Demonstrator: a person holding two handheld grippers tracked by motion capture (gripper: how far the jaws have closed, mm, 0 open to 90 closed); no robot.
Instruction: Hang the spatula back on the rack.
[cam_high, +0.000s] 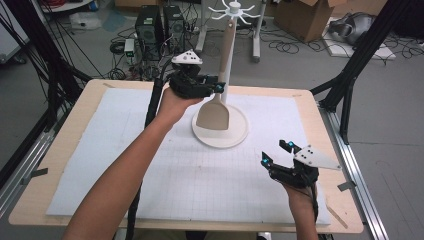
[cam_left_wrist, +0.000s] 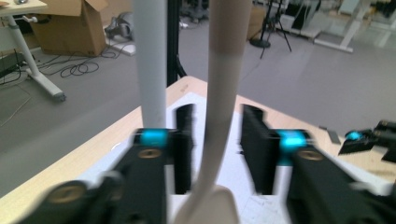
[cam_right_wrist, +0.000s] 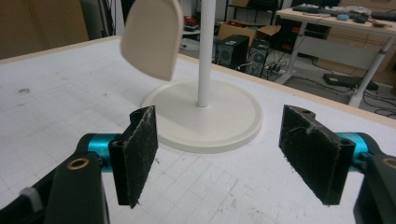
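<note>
A beige spatula hangs from the hooked top of a white stand, its blade just above the stand's round base. My left gripper is raised beside the stand at the spatula's lower handle. In the left gripper view the handle runs between the two pads with a gap on each side, and the white pole rises just behind. My right gripper rests low at the table's front right, jaws wide with nothing between them, facing the blade and base.
A white gridded mat covers the wooden table. Black frame posts stand at both sides of the table. Computer towers, cables and cardboard boxes lie on the floor beyond the far edge.
</note>
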